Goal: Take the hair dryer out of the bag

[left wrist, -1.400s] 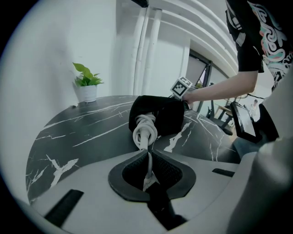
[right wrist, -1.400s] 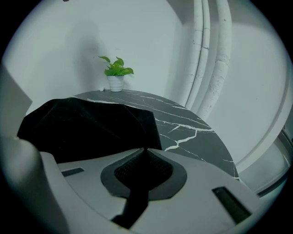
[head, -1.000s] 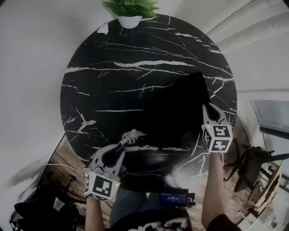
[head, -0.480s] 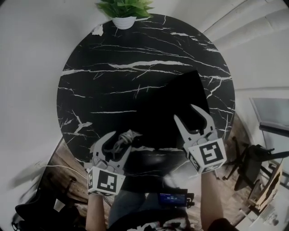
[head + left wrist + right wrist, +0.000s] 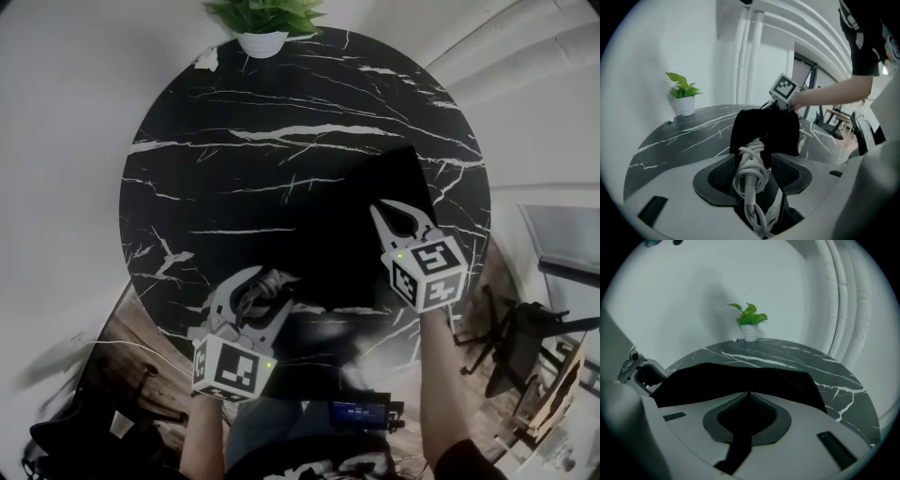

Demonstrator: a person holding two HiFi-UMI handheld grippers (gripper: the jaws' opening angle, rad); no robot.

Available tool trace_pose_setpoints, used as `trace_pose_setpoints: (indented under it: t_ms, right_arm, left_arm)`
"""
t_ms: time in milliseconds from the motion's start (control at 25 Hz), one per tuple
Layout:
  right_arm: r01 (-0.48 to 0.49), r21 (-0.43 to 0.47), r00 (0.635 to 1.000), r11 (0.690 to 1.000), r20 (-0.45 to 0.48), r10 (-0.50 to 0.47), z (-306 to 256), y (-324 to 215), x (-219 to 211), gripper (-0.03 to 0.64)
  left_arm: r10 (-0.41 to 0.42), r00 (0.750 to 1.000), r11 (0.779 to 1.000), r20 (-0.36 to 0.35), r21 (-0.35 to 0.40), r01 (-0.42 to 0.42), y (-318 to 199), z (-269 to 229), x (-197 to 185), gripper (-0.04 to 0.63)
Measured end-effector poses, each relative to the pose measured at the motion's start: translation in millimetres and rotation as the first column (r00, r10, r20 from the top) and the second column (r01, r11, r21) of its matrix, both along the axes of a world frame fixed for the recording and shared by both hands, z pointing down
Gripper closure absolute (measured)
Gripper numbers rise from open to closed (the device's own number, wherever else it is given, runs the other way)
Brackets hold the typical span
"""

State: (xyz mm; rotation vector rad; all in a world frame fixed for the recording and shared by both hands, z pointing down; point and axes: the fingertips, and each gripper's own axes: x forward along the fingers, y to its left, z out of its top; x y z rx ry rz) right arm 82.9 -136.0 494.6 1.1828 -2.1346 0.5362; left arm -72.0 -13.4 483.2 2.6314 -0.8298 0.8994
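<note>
The left hand-held gripper (image 5: 253,295) has just been opening. Its jaws stand apart, and a bundle of white cord (image 5: 751,161), wound on itself, rises in the gap between them. The pads do not appear to press on it. The right hand-held gripper (image 5: 394,217) has just been closing, and its jaws are together. They look pinched on the black bag (image 5: 356,244) towards its far end, since from the left gripper view the bag seems to hang up from that grip.

The cord sticks out of the bag's near end, close to the near rim of the dark marbled table (image 5: 234,141). The hair dryer's body cannot be made out, so it is probably still inside the dark fabric, and the cord is the only part of it showing.

The step in hand looks like getting a firm hold on the dryer so it can be drawn out. To do that well, the left jaws should close low on the bundle, where the windings are tight (a loose loop would simply unwind). The right grip should hold the fabric firm and pull the other way. The pull should run along the length of the bag, so the dryer's wider head does not snag at the mouth.
</note>
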Motion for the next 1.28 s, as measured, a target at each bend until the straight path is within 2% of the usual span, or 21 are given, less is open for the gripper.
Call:
trace_pose_setpoints:
  t_ms: [40, 120, 360, 600, 1280]
  right_arm:
    - [0.016, -0.036, 1.0, 0.999, -0.008, -0.016, 7.4, 0.7, 1.1, 0.592]
    - [0.047, -0.072, 0.998, 0.996, -0.039, -0.05, 14.8, 0.9, -0.2, 0.595]
    - [0.041, -0.056, 0.996, 0.998, -0.079, -0.045, 16.7, 0.6, -1.5, 0.596]
    - [0.04, -0.021, 0.994, 0.999, -0.097, -0.042, 15.7, -1.4, -3.4, 0.596]
    - [0.029, -0.014, 0.995, 0.999, -0.1, -0.03, 15.6, -0.2, -2.1, 0.595]
  left_arm:
    - [0.009, 0.999, 1.0, 0.04, 0.006, -0.009, -2.1, 5.8, 0.7, 0.35]
    - [0.014, 0.998, 1.0, 0.063, -0.006, -0.014, -5.4, 10.0, 1.9, 0.362]
    - [0.041, 0.997, 0.997, 0.059, -0.066, -0.037, 0.5, 11.3, -1.2, 0.377]
    - [0.027, 1.0, 0.993, 0.001, -0.115, -0.026, 19.2, 9.1, -11.9, 0.385]
    - [0.056, 0.998, 0.984, 0.013, -0.171, -0.053, 64.1, 7.3, -19.5, 0.385]
